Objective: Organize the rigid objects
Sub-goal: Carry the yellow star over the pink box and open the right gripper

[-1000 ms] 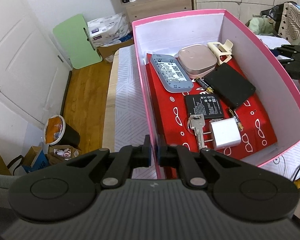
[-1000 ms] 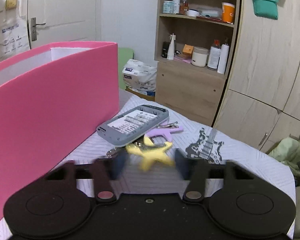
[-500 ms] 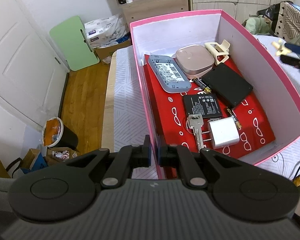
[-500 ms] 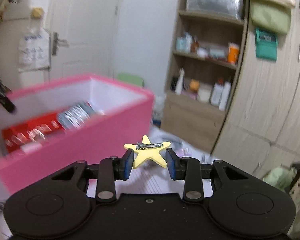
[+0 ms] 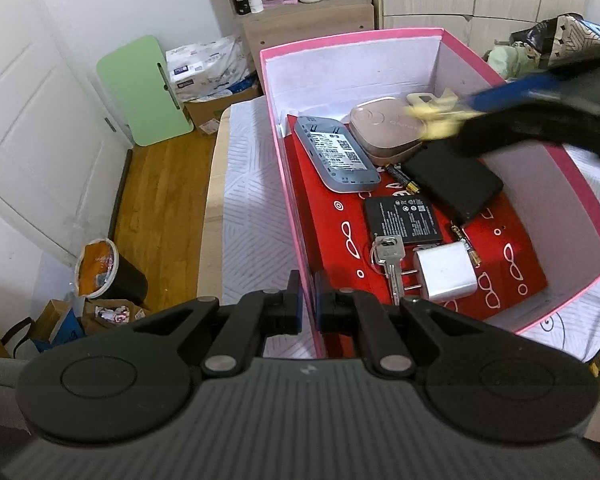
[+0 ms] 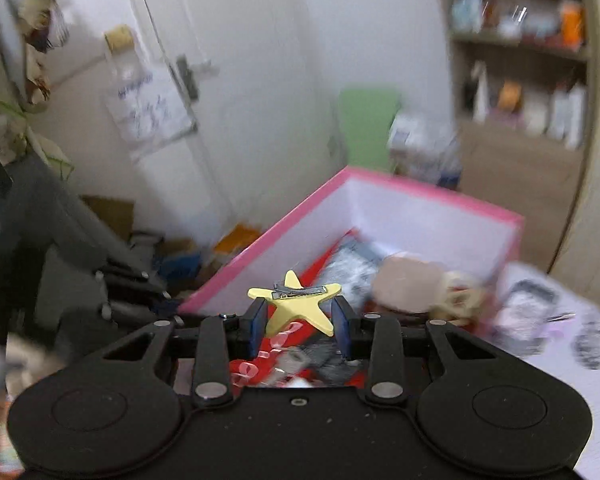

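Observation:
A pink box (image 5: 290,200) with a red floor holds a grey router (image 5: 336,154), a pink case (image 5: 384,130), a black wallet (image 5: 452,182), a battery pack (image 5: 402,220), a key (image 5: 390,264) and a white charger (image 5: 446,276). My left gripper (image 5: 308,306) is shut on the box's near left wall. My right gripper (image 6: 300,320) is shut on a yellow star hair clip (image 6: 296,302) and holds it above the box (image 6: 420,200). It shows blurred in the left wrist view (image 5: 440,120), over the far end.
The box stands on a white patterned cloth (image 5: 248,208). A second grey device (image 6: 528,308) and small items lie on the cloth right of the box. A green board (image 5: 144,92), a bin (image 5: 104,272) and a shelf unit (image 5: 300,4) stand beyond.
My right gripper closed on the star clip, lifted it off the cloth and swung it left over the box. My left gripper has kept its hold on the wall.

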`<state>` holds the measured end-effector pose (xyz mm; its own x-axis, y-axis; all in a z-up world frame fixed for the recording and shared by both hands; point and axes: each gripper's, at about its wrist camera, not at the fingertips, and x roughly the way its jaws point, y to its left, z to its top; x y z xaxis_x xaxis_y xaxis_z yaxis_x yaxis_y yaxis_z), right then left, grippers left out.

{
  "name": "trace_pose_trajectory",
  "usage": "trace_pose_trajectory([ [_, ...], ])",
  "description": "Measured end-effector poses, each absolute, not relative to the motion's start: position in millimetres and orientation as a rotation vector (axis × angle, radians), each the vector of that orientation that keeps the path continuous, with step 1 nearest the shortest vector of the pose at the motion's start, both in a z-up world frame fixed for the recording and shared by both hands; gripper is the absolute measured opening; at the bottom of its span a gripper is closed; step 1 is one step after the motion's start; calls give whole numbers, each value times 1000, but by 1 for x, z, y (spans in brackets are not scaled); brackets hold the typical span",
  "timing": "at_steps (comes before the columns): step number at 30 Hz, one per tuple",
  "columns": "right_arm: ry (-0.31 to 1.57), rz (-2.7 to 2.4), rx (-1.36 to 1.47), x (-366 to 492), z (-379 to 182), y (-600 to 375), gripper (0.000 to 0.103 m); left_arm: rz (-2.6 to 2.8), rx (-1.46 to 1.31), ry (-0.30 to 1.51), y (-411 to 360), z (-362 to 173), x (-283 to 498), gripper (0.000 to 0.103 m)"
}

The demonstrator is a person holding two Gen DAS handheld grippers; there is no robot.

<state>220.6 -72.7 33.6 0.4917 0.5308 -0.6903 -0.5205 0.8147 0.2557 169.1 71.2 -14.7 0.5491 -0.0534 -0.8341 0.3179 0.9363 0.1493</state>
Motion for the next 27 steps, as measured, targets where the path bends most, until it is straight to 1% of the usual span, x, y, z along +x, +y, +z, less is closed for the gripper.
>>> trace_pose_trajectory([
  [2, 943, 619, 33, 255, 23, -55, 39, -217, 308, 964, 70, -15, 167, 5],
  [5, 1019, 552, 22, 289, 4, -37, 39, -223, 300, 963, 71, -14, 167, 5],
  [9, 1047, 500, -2, 304, -19, -24, 40, -233, 281, 953, 75, -14, 166, 5],
  [16, 1071, 425, 26, 323, -45, -29, 41, -236, 287, 950, 74, -14, 166, 5],
  [18, 1060, 435, 36, 323, -44, -33, 55, -237, 282, 952, 75, -14, 166, 5],
  [22, 981, 447, -12, 306, -22, -39, 57, -239, 281, 953, 76, -14, 166, 5],
  [24, 931, 455, -29, 289, -4, -47, 63, -237, 284, 953, 75, -14, 166, 5],
  [27, 898, 449, -32, 263, 17, -67, 63, -239, 288, 952, 75, -15, 166, 5],
])
